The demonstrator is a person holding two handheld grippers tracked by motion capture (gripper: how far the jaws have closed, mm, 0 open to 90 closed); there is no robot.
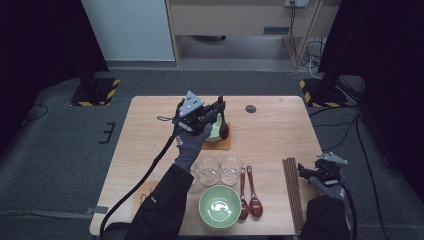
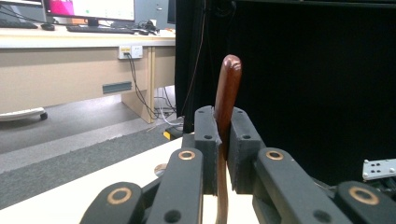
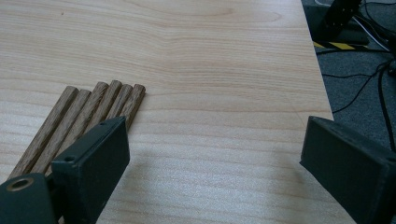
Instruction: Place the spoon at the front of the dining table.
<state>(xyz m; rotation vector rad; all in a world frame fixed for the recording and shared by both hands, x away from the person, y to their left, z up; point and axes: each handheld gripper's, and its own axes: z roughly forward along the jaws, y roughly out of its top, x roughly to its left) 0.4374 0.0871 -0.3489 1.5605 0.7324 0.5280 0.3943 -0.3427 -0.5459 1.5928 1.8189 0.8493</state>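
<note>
At the centre of the high view, a dark wooden spoon is grasped by the left gripper, raised above a green bowl. At the lower right, the right gripper is released – its jaws stand wide beside the chopsticks on the surface.

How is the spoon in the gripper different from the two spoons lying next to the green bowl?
The held spoon is lifted off the table, clamped in the left gripper, over the far green bowl; the two spoons lie flat on the table. The held spoon's bowl hangs down; theirs point toward the person. It is alone; they lie side by side. All three are dark reddish-brown.
</note>
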